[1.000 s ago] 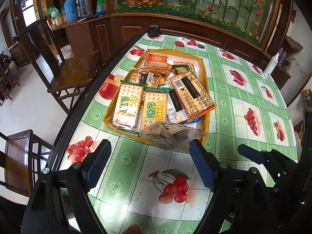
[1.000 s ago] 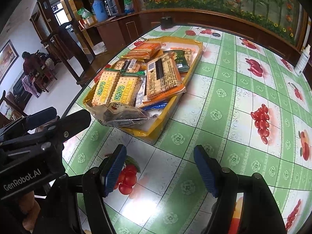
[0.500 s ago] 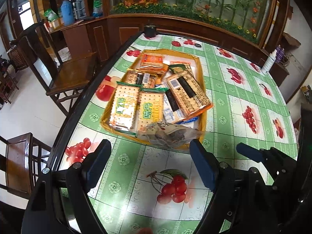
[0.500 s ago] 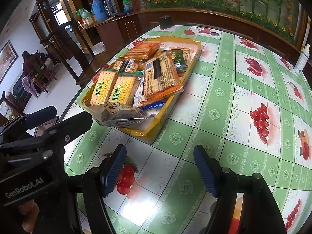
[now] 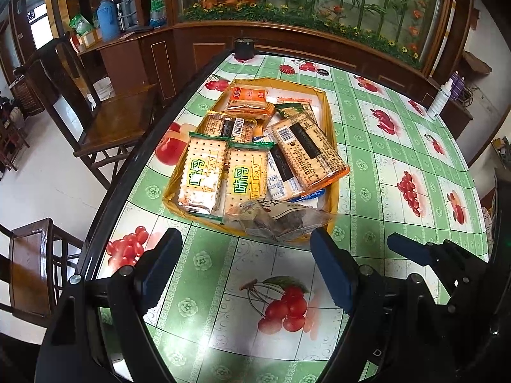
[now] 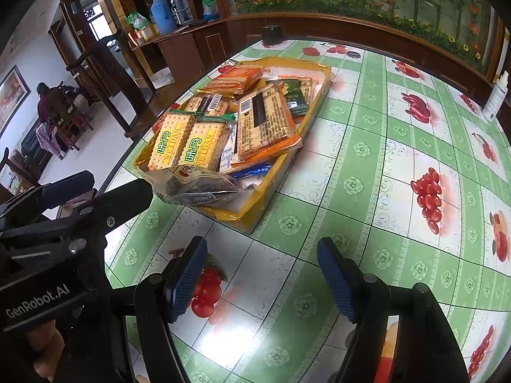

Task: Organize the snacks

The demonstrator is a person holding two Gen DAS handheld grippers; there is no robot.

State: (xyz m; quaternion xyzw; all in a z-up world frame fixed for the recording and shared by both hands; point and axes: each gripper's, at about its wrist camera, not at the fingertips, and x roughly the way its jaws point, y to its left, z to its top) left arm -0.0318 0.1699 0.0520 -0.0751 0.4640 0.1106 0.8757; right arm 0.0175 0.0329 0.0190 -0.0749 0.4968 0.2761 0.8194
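Note:
A yellow tray (image 5: 332, 134) (image 6: 281, 162) holds several snack packs: two green-labelled cracker packs (image 5: 220, 175) (image 6: 185, 146), an orange-edged cracker pack (image 5: 306, 153) (image 6: 265, 121), an orange pack at the back (image 5: 247, 97), and a clear bag of dark snacks (image 5: 281, 220) (image 6: 198, 185) draped over the near rim. My left gripper (image 5: 246, 258) is open and empty, just short of the tray. My right gripper (image 6: 262, 265) is open and empty over the tablecloth, to the right of the left gripper (image 6: 80, 198).
The table has a green fruit-print cloth (image 5: 399, 159). A dark cup (image 5: 244, 48) stands at the far edge, a white spray bottle (image 5: 442, 97) at the far right. Wooden chairs (image 5: 105, 118) stand left of the table. A person (image 6: 48, 108) is far left.
Both grippers have drawn back slightly from the tray, which looks a little smaller and further. Nothing was picked up or let go.

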